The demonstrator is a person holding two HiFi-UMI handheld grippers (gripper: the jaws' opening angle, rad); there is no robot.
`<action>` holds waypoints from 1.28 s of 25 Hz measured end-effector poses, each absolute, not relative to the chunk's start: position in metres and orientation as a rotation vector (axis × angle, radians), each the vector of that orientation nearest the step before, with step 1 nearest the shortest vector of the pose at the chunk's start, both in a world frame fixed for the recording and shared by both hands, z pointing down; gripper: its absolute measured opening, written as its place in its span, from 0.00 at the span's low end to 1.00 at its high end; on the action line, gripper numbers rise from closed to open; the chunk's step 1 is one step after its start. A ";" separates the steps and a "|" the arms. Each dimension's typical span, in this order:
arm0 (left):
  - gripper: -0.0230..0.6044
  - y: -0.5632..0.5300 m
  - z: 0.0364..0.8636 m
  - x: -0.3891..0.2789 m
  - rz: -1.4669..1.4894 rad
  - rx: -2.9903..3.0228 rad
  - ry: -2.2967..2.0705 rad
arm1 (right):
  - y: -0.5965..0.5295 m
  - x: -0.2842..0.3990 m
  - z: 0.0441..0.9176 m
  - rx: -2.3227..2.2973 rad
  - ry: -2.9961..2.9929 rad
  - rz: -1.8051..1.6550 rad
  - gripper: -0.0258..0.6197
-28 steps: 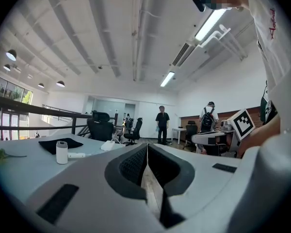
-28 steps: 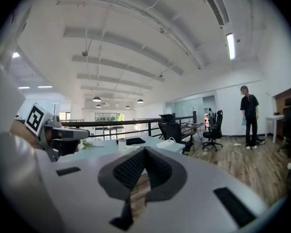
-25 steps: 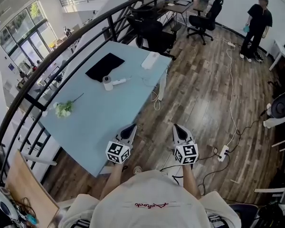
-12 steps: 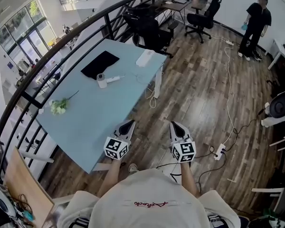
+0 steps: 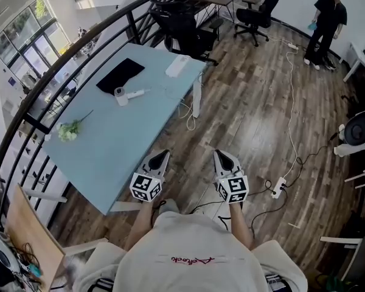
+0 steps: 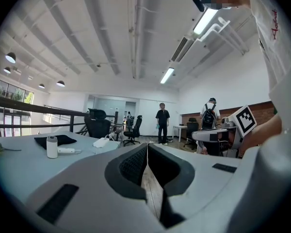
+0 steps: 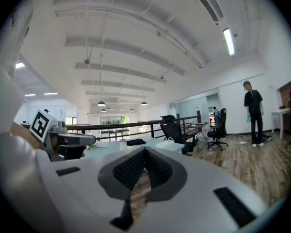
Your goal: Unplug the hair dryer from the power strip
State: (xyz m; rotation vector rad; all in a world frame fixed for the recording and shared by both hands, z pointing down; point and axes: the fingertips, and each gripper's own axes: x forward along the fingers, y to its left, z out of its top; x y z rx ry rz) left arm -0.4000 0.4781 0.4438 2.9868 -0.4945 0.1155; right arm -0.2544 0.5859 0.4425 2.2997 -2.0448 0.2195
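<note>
The white hair dryer [image 5: 128,94] lies on the light blue table [image 5: 115,151], its cord running to a white power strip [image 5: 177,66] near the table's far corner. Seen from the left gripper view, the hair dryer [image 6: 52,147] and power strip [image 6: 105,142] sit far ahead on the left. My left gripper [image 5: 160,157] is shut and empty, held level off the table's near right edge. My right gripper [image 5: 221,156] is shut and empty beside it, over the wood floor. Both are far from the hair dryer. The right gripper view shows the power strip [image 7: 168,143] small in the distance.
A black mat [image 5: 120,75] and a flower sprig [image 5: 67,130] lie on the table. Office chairs [image 5: 184,28] stand beyond it. A person [image 5: 325,20] stands far right. A second power strip [image 5: 278,187] with cables lies on the floor. A railing [image 5: 24,117] runs along the left.
In the head view the table and floor have slid up and to the left as I moved. Both grippers travelled along with me, still shut and side by side.
</note>
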 end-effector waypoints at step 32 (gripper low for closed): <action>0.06 0.270 0.448 -0.314 0.031 2.941 -0.309 | 0.361 -0.209 0.446 2.240 -1.950 0.246 0.07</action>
